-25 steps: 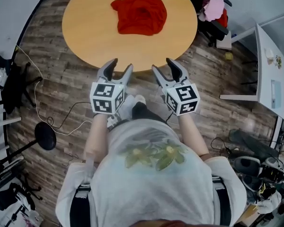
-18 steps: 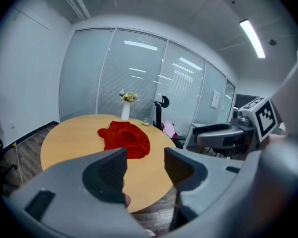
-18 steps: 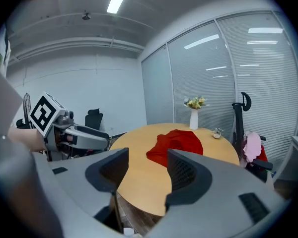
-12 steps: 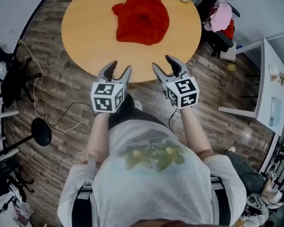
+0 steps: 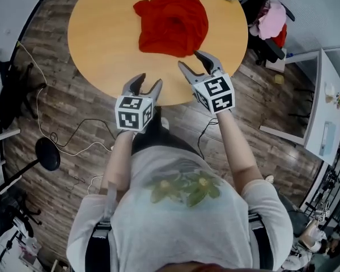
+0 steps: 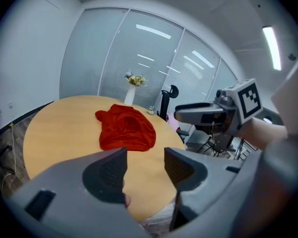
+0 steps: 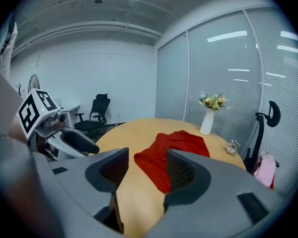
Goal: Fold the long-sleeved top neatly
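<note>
The red top (image 5: pixel 171 18) lies bunched on the tabletop (image 5: pixel 102 44). It looks soft and floppy, so pinch an edge. The left tongs (image 5: pixel 147 83) and right tongs (image 5: pixel 191 61) are spread wide, empty.

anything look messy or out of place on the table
Only the red long-sleeved top: it lies bunched in a crumpled heap on the round wooden table, not spread flat. The left gripper and right gripper hover open and empty at the table's near edge.

Crumpled red top (image 5: pixel 171 18) on round table (image 5: pixel 102 44)
</note>
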The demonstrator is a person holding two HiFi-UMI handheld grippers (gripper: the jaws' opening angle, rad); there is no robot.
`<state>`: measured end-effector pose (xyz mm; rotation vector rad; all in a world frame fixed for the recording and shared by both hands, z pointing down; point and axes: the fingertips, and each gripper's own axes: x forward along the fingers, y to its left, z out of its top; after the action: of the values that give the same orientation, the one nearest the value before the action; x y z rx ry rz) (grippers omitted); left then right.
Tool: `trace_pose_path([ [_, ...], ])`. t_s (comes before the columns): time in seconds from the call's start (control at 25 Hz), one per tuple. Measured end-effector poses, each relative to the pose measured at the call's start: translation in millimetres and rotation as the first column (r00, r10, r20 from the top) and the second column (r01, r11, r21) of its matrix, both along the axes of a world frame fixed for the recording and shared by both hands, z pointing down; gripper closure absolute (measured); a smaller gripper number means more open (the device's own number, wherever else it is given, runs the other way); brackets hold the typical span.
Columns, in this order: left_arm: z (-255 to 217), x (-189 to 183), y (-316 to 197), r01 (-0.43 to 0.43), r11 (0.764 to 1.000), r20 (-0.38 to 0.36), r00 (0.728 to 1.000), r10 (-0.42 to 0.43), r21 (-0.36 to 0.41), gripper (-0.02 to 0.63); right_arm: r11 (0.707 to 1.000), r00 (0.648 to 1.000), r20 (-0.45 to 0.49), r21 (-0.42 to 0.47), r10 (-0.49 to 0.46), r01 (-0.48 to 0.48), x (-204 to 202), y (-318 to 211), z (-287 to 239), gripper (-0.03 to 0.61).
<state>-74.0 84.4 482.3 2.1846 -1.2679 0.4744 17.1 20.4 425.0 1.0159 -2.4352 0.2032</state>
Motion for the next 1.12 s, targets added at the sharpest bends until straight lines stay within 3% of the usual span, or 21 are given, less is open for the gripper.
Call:
trace_pose_path([
  [0.16, 15.4, -3.7, -19.7, -0.048, 0.998, 0.025, 0.999, 0.049, -0.037, 0.397, 0.997, 0.998, -0.037, -0.057, -0.048, 0.046, -19.6, -33.5, 21.2, 0.344],
  [0.32, 27.9, -15.7, -41.9, -0.058, 0.996, 0.027, 0.998, 0.060, -0.068, 0.397, 0.986, 0.977, -0.135, -0.057, -0.164, 0.158, -49.4, -63.9, 42.2, 0.344],
  [0.52, 38.2, -34.9, -64.5, -0.063, 0.993, 0.026, 0.997, 0.066, -0.099, 0.397, 0.957, 0.926, -0.242, -0.068, -0.291, 0.283, -86.3, -107.5, 66.3, 0.344],
  [0.72, 50.3, -51.0, -78.6, -0.063, 0.989, 0.014, 0.998, 0.066, -0.131, 0.397, 0.916, 0.854, -0.331, -0.149, -0.402, 0.373, -113.5, -142.2, 100.6, 0.344],
  [0.8, 54.3, -56.0, -84.7, -0.070, 0.988, 0.011, 0.997, 0.072, -0.138, 0.397, 0.886, 0.796, -0.392, -0.184, -0.462, 0.425, -119.4, -148.6, 116.3, 0.345],
  [0.84, 56.2, -58.1, -87.7, -0.077, 0.987, 0.011, 0.997, 0.079, -0.141, 0.397, 0.865, 0.750, -0.435, -0.197, -0.498, 0.461, -122.1, -149.6, 124.5, 0.345],
  [1.04, 64.3, -58.3, -97.6, -0.131, 0.980, 0.029, 0.990, 0.137, -0.151, 0.397, 0.737, 0.430, -0.673, -0.260, -0.602, 0.624, -124.6, -151.8, 168.7, 0.348],
  [1.12, 67.8, -57.8, -99.8, -0.144, 0.977, 0.030, 0.988, 0.151, -0.158, 0.397, 0.720, 0.350, -0.712, -0.309, -0.609, 0.622, -119.7, -155.6, 187.4, 0.379],
])
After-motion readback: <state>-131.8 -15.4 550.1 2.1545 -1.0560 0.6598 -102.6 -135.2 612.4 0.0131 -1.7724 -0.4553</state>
